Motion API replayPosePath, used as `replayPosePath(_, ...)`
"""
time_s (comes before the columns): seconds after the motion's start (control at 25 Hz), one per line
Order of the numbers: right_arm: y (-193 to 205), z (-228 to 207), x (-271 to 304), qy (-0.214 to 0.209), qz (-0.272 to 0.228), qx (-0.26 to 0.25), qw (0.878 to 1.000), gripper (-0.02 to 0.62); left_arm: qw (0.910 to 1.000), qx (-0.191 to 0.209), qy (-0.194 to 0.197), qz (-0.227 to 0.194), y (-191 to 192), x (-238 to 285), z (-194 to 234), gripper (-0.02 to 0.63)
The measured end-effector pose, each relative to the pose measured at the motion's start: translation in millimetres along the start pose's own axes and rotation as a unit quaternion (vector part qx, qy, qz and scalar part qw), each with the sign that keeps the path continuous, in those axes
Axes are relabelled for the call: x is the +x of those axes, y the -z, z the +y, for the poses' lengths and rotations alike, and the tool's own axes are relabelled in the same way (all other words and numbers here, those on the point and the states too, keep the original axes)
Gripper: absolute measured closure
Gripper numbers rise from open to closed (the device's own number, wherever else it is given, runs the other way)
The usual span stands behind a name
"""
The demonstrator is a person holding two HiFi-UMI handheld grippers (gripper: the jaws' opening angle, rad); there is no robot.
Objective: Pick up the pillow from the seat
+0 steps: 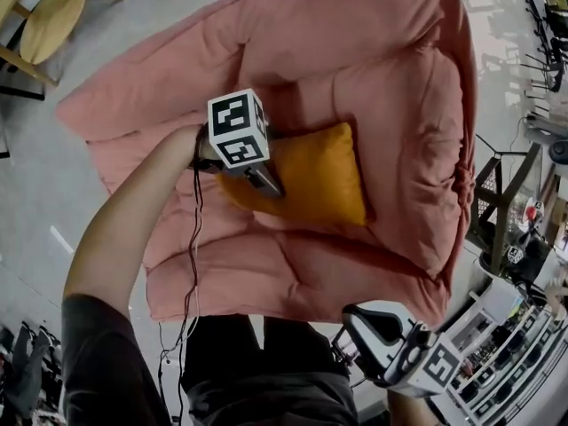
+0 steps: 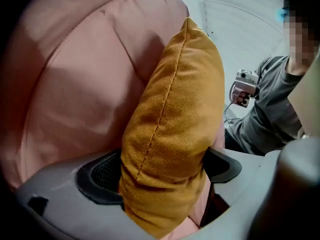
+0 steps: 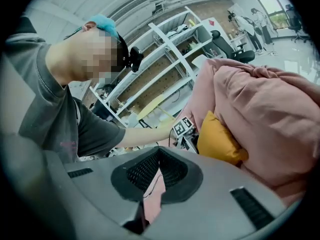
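An orange pillow lies in the hollow of a big pink padded seat. My left gripper reaches down to the pillow's left end. In the left gripper view the pillow stands on edge between the wide-apart jaws of that gripper, against the pink cushion. Bare pad shows to the pillow's left, so the pillow is not clamped. My right gripper hangs low at the seat's front right corner, away from the pillow. It is shut on nothing.
A wooden chair stands on the floor at the upper left. A dark metal rack and white shelving crowd the seat's right side. White shelves also show behind my arm in the right gripper view.
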State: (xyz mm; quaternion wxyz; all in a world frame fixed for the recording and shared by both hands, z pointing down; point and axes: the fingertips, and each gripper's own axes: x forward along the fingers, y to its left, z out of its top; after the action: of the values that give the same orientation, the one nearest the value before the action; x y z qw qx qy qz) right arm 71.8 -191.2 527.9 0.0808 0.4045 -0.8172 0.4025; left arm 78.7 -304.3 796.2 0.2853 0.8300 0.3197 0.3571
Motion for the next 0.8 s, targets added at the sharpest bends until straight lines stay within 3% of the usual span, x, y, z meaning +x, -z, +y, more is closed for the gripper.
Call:
replayPosePath(0.16,5,-13,-5,-0.002,-0.001,0.011,1.0,0.588,0.9999,-0.008,0.002,-0.011,-3,11,-2,0.114)
replayPosePath(0.32,6,-14,-3,-0.009,0.0,0.006,1.0,0.588,0.9999,-0.012,-0.006,-0.008,1,12,-11,0.198)
replayPosePath(0.64,-20,1,-10,-0.026,-0.017,-0.029,0.999,0.588,0.9961,-0.033,-0.075,-0.032,11,-14,-45,0.299)
replayPosePath(0.8,-37,11,-20,-0.034,-0.032,-0.039,0.998,0.588,0.9886,-0.055,-0.11,-0.088,-3,-34,-77,0.311)
